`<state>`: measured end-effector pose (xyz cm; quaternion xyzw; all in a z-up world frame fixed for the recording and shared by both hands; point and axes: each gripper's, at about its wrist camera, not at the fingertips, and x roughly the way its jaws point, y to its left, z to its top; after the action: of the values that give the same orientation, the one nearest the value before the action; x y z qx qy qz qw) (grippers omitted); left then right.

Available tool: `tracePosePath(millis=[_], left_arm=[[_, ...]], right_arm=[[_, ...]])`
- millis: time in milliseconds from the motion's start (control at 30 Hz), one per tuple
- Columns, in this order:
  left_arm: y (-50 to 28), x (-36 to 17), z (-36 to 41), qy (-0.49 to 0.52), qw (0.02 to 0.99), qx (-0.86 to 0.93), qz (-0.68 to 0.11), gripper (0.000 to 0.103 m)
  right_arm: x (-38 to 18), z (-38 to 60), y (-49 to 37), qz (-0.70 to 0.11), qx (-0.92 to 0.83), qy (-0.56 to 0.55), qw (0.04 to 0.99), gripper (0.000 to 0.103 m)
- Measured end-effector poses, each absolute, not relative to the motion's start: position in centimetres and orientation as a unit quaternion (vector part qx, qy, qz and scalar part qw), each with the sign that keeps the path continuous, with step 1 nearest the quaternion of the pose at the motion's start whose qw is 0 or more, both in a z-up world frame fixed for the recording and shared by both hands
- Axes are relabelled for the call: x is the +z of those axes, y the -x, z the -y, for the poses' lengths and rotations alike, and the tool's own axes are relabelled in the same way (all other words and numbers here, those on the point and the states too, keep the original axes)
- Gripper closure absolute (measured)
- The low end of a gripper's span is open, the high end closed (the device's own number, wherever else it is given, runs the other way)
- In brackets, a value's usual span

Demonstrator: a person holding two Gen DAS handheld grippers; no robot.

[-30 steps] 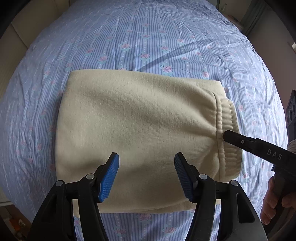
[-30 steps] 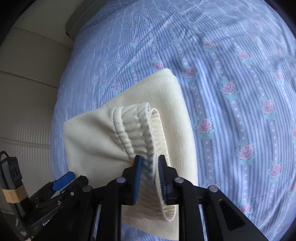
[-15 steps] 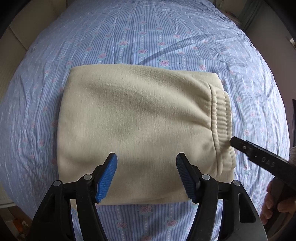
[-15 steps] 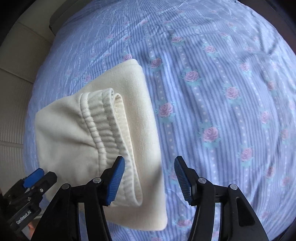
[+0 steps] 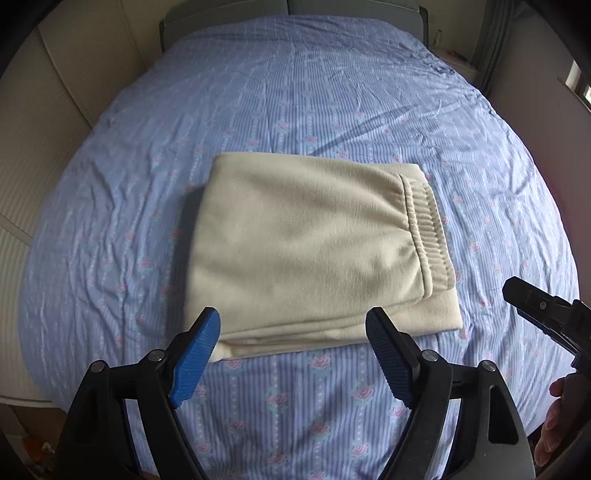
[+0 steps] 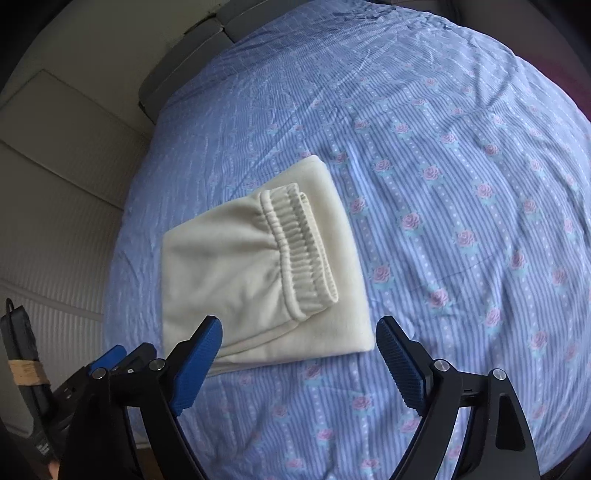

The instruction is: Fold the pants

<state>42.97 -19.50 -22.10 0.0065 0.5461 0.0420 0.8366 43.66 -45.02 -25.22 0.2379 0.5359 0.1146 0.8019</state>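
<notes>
Letting go cleanly, both tools clear of the cream fleece pants, which lie folded into a compact rectangle near the middle of the bed sheet, ribbed elastic waistband on top toward one short edge. Left gripper jaws opening, blue pads wide apart, nothing between them, hanging just off the near edge of the bundle. Right gripper likewise opening and empty, off the bundle's near corner below the waistband end. Judged close to done: best to draw straight away from the cloth without snagging a pad on the layered near edge or dragging the top fold askew; perhaps a light press on the slightly splayed lower layers if a tidier stack is wanted. Around: blue striped, rose-printed sheet, wrinkled but bare; pale panelled wall alongside the bed; a grey headboard at the far end. Nothing lying across the way out.
</notes>
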Motion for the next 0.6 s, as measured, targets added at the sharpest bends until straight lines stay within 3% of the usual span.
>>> tracePosePath(millis=[333,467,600], left_arm=[[-39.5,-22.4,15.7,-0.088,0.835,-0.012,-0.543,0.019],[-39.4,-22.7,13.7,-0.13,0.839,-0.038,-0.526,0.017],[-40.1,-23.6,12.2,-0.153,0.848,-0.054,-0.505,0.016]], right_arm=[[-27.0,41.2,-38.7,-0.516,0.069,-0.328,0.788,0.014],[-28.0,40.4,-36.7,-0.466,0.033,-0.411,0.783,0.001],[-30.7,39.7,-35.7,-0.412,0.005,-0.489,0.769,0.001]])
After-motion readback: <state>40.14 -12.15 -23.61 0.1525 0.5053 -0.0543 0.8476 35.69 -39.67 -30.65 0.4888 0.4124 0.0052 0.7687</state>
